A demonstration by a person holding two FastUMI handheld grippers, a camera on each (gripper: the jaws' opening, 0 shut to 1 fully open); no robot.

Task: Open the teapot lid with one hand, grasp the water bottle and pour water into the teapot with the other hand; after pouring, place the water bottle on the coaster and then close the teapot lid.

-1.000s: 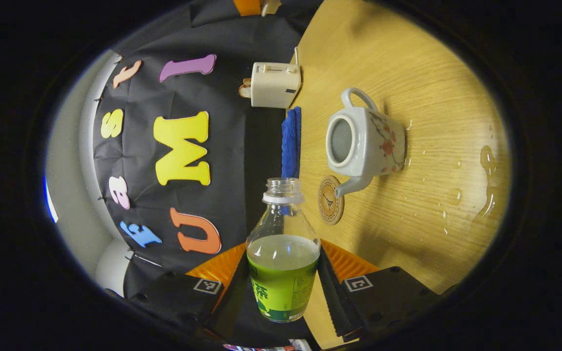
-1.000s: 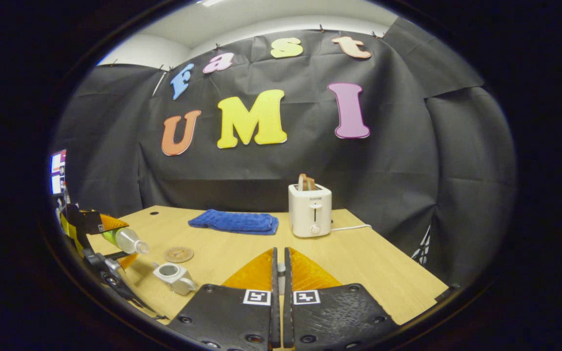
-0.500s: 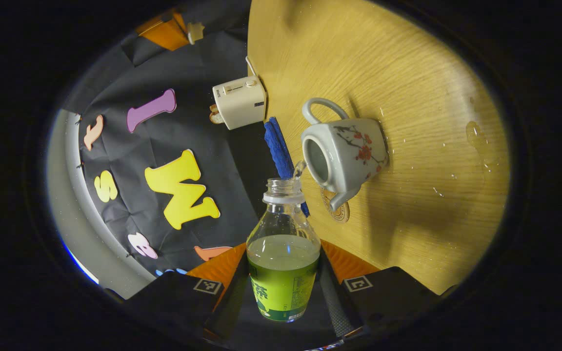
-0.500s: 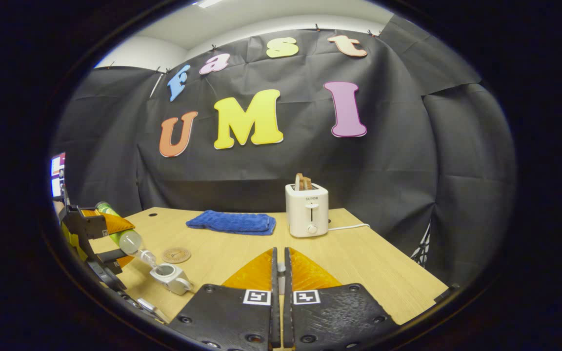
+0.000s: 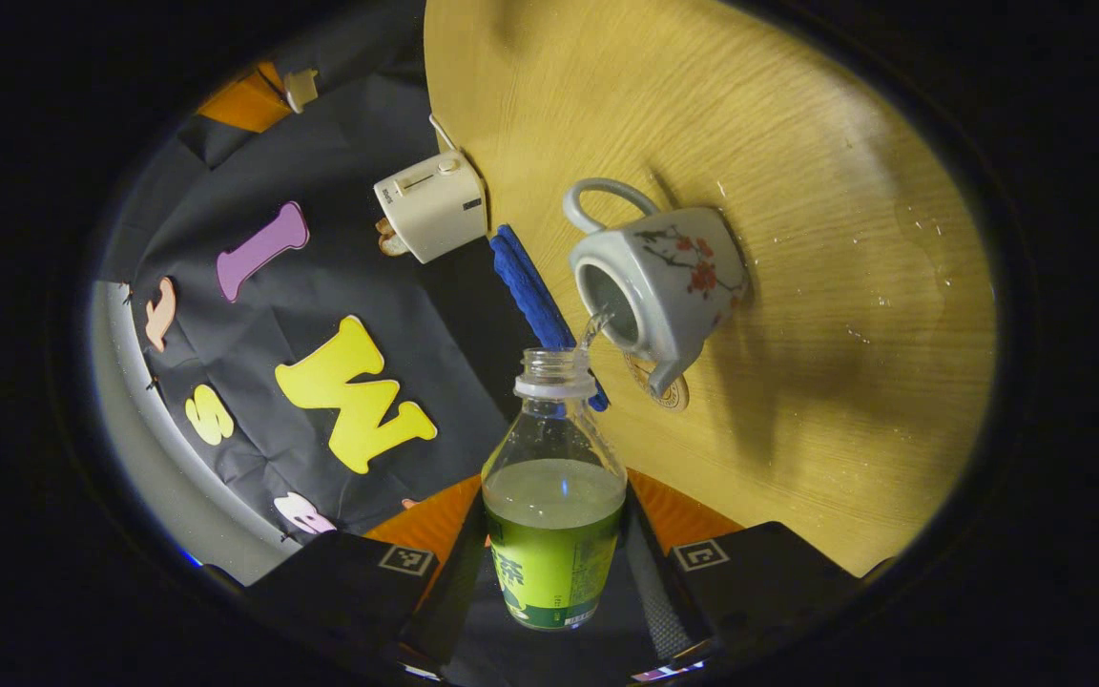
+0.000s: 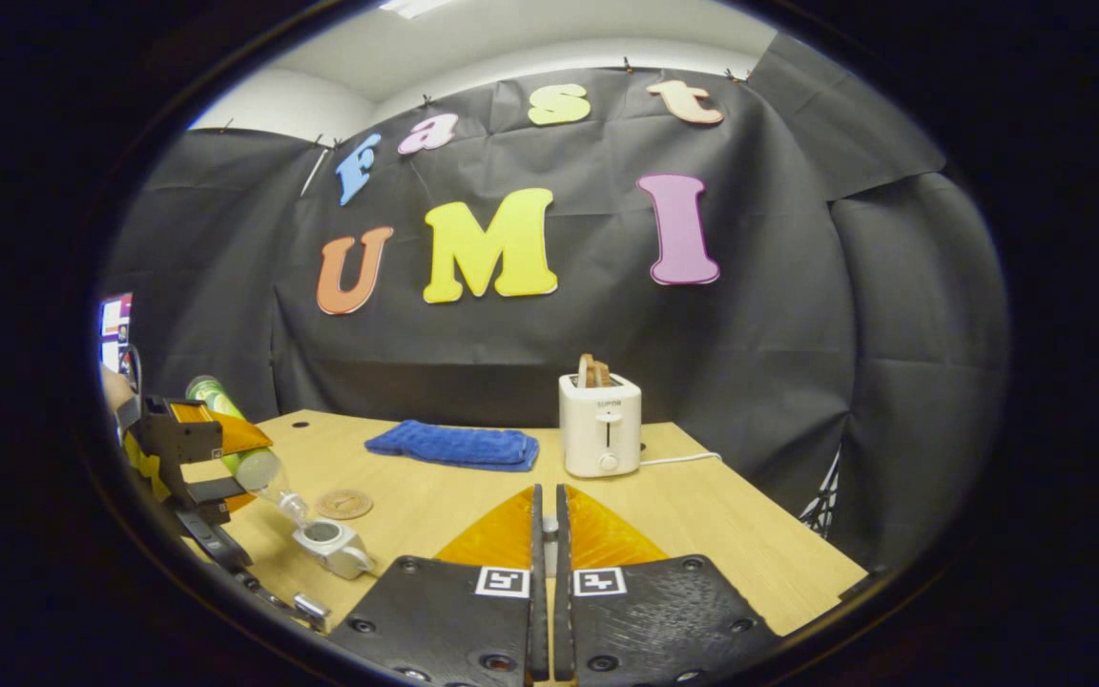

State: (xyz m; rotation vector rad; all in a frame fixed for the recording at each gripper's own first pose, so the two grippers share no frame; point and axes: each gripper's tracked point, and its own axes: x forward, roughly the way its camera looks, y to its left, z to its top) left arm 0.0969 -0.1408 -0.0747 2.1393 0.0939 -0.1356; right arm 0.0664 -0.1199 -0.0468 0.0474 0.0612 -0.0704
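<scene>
The pour is under way. In the left gripper view, the left gripper [image 5: 554, 563] pinches the water bottle [image 5: 554, 520] by its labelled body, both fingers pressed on its sides, with the bottle tipped so its open neck sits just at 7 o'clock of the teapot [image 5: 659, 277] mouth. A thin stream of water [image 5: 593, 329] runs from the neck into the uncovered opening. The teapot stands on the wooden table [image 5: 798, 143], its spout reaching over the coaster [image 5: 673, 393] at its 6 o'clock. Droplets dot the table near the pot.

In the right gripper view, the right gripper [image 6: 545, 563] is pressed together on something small and pale between its fingers. It is probably the lid, though it is too hidden to tell. The tilted bottle and teapot sit at 8 o'clock of that view, the blue towel [image 6: 454, 446] and toaster [image 6: 599, 425] behind.

Next, I judge, the bottle needs righting to stop the flow, then carrying to the coaster, which calls for clearing the spout that overhangs it.
</scene>
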